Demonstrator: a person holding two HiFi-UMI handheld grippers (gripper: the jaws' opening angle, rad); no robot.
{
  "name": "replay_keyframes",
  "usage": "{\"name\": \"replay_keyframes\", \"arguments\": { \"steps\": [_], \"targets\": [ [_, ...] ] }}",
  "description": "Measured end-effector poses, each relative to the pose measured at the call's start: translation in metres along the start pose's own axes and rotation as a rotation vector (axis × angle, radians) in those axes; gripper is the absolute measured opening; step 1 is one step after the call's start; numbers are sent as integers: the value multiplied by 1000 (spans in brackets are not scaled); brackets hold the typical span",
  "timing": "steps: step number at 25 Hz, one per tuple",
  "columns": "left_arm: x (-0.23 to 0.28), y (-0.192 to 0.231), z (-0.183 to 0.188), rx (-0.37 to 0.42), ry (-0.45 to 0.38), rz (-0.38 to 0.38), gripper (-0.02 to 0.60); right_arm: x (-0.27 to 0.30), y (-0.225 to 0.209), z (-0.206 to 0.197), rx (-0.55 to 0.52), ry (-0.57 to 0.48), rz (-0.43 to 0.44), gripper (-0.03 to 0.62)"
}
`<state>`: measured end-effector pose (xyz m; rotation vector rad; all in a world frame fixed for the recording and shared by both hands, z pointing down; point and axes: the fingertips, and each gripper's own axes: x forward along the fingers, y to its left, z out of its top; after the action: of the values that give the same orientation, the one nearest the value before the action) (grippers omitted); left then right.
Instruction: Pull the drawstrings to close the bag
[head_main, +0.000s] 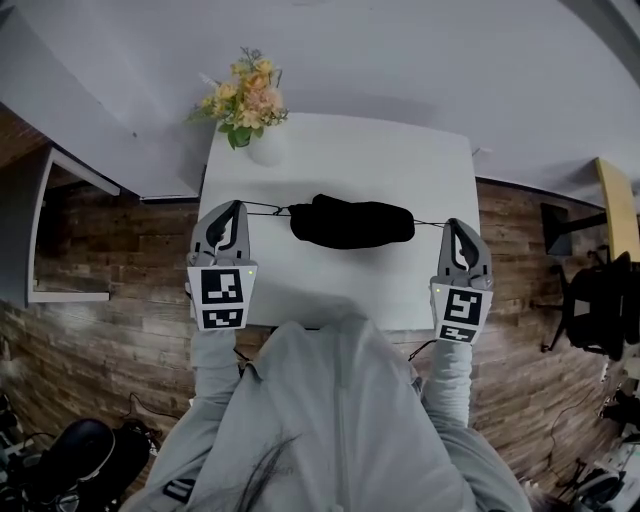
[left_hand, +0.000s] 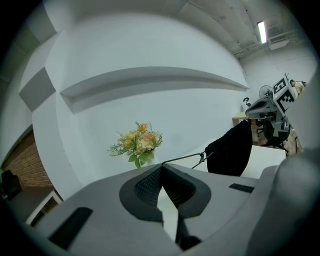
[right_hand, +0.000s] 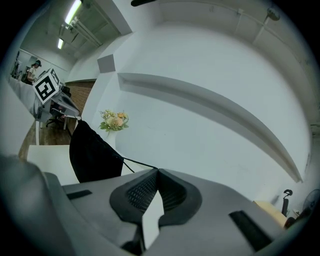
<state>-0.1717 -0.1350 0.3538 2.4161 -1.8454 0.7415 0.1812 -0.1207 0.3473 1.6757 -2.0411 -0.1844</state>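
Observation:
A black drawstring bag (head_main: 350, 222) hangs gathered above the white table (head_main: 420, 170), strung between my two grippers. My left gripper (head_main: 240, 206) is shut on the left drawstring (head_main: 267, 210), which runs taut to the bag's left end. My right gripper (head_main: 449, 224) is shut on the right drawstring (head_main: 428, 223). In the left gripper view the cord (left_hand: 182, 159) leaves the jaw tips (left_hand: 161, 165) toward the bag (left_hand: 232, 149). In the right gripper view the cord (right_hand: 140, 163) runs from the tips (right_hand: 157, 170) to the bag (right_hand: 92, 155).
A white vase of yellow and peach flowers (head_main: 245, 105) stands at the table's back left corner. A white wall rises behind the table. Brown wood-plank floor lies on both sides. A dark chair (head_main: 600, 300) stands at the far right.

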Motion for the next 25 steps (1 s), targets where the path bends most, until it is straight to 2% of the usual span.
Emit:
{"name": "replay_keyframes", "arguments": {
  "steps": [14, 25],
  "targets": [
    [-9, 21, -28, 17, 71, 83, 23, -16, -20, -13, -18, 49, -59, 23],
    [-10, 23, -31, 33, 80, 93, 23, -25, -43, -27, -8, 71, -102, 23]
  ]
}}
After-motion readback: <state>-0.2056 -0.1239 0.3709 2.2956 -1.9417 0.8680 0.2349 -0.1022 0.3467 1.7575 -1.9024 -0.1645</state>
